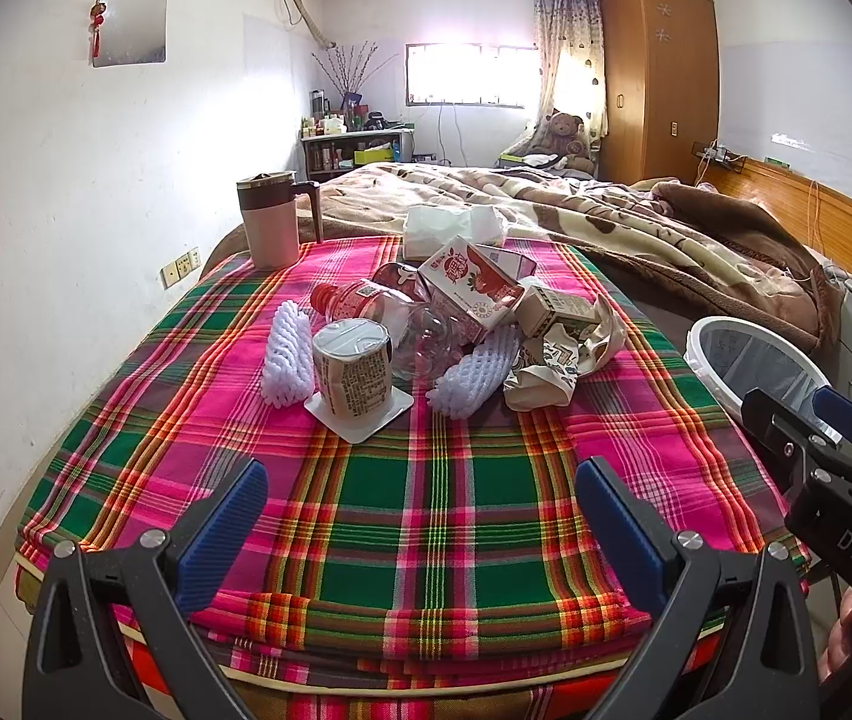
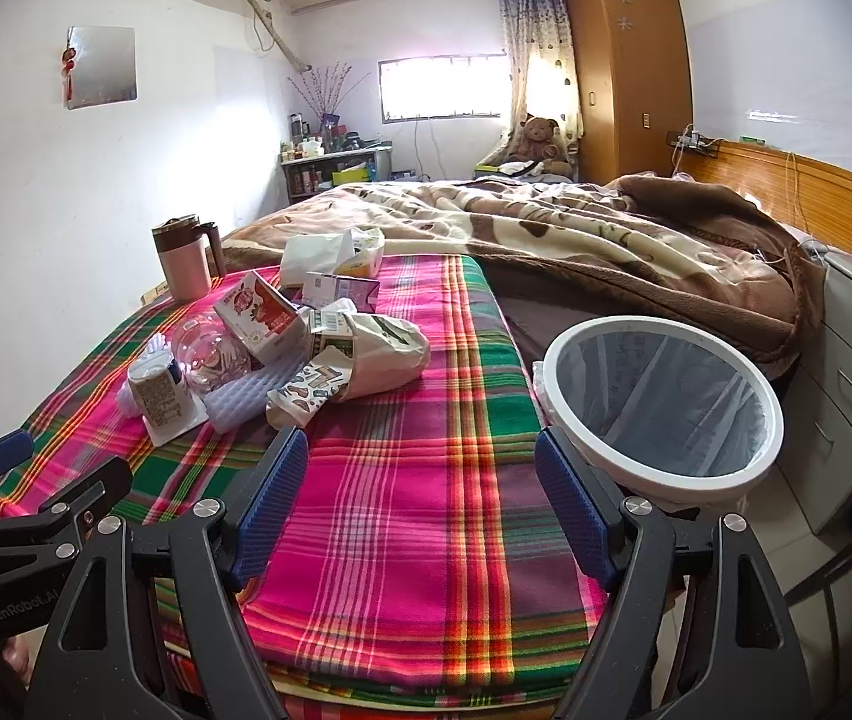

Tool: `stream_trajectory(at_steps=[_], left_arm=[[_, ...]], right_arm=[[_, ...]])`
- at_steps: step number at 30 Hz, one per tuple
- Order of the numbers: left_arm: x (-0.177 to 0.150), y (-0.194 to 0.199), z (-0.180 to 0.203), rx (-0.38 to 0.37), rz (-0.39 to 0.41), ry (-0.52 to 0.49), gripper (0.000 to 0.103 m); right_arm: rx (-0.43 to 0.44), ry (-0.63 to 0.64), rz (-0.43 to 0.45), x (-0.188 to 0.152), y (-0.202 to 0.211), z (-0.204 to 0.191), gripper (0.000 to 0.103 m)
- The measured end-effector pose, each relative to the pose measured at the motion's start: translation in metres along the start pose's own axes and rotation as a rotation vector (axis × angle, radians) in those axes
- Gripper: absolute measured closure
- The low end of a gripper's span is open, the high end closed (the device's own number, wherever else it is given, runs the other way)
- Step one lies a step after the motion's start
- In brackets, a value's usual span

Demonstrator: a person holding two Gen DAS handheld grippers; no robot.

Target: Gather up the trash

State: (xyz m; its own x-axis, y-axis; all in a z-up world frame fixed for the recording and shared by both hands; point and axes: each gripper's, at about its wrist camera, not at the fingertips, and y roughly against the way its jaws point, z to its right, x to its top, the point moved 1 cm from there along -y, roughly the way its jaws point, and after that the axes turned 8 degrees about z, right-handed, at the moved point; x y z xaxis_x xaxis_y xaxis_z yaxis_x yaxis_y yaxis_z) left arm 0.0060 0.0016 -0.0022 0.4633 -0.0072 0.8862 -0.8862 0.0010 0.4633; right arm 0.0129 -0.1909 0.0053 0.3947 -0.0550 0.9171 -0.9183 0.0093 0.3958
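Lying on its side, bottle (image 1: 378, 315) — cap toward mug (image 1: 273, 219); both grippers' jaws spread, empty.

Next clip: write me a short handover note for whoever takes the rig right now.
Left tool: open, empty, hovering over the plaid cloth.
Right tool: open, empty, beside the white bin.
Trash pile sits mid-cloth: cup, clear bottle, cartons, foam sleeves, paper bag.
Done: nothing visible inside the lined bin.
Left: move every piece into the bin, which stands right of the bed.
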Motion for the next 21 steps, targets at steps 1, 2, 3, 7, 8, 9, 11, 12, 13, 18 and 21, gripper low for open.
stream_trajectory(at_steps=[1, 2, 3, 7, 8, 9, 11, 12, 13, 18, 21], left_arm=[[0.0003, -0.0003, -0.0004, 0.0, -0.001, 0.0, 0.0], [0.0006, -0.0006, -0.0008, 0.0, -0.001, 0.001, 0.0], [0.0009, -0.001, -0.0013, -0.001, -0.001, 0.001, 0.0], [-0.0008, 0.0014, 0.0015, 0.002, 0.001, -0.002, 0.0], [-0.0006, 0.0015, 0.0013, 0.003, 0.001, -0.001, 0.0], [-0.0004, 0.0014, 0.001, 0.002, 0.0, 0.0, 0.0], [0.0, 0.0014, 0.0006, 0.002, -0.001, 0.001, 0.0], [-0.0011, 0.0014, 0.0019, 0.003, 0.001, -0.002, 0.0], [-0.001, 0.0015, 0.0019, 0.002, 0.001, -0.002, 0.0], [-0.001, 0.0017, 0.0015, 0.002, 0.002, -0.002, 0.0], [-0.0005, 0.0013, 0.0012, 0.002, 0.0, -0.001, 0.0]], right_arm=[[-0.003, 0.001, 0.0, -0.0003, 0.0001, -0.0013, 0.023], [-0.004, 0.001, 0.001, -0.0002, 0.0002, -0.0009, 0.023], [-0.001, 0.0, 0.001, -0.0002, -0.0001, -0.0006, 0.023], [-0.005, 0.003, -0.001, -0.0002, -0.0002, -0.0011, 0.023], [-0.006, 0.004, -0.001, -0.0001, -0.0002, -0.0009, 0.023], [-0.007, 0.004, -0.001, -0.0002, 0.0, -0.0009, 0.023], [-0.008, 0.005, -0.001, -0.0003, 0.0, -0.0011, 0.023], [-0.008, 0.005, -0.001, -0.0003, 0.0001, -0.0008, 0.023], [-0.007, 0.004, -0.001, -0.0003, 0.0003, -0.0004, 0.023], [-0.008, 0.004, 0.0, -0.0003, 0.0003, -0.0006, 0.023], [-0.007, 0.004, -0.002, -0.0005, 0.0001, -0.0005, 0.023]])
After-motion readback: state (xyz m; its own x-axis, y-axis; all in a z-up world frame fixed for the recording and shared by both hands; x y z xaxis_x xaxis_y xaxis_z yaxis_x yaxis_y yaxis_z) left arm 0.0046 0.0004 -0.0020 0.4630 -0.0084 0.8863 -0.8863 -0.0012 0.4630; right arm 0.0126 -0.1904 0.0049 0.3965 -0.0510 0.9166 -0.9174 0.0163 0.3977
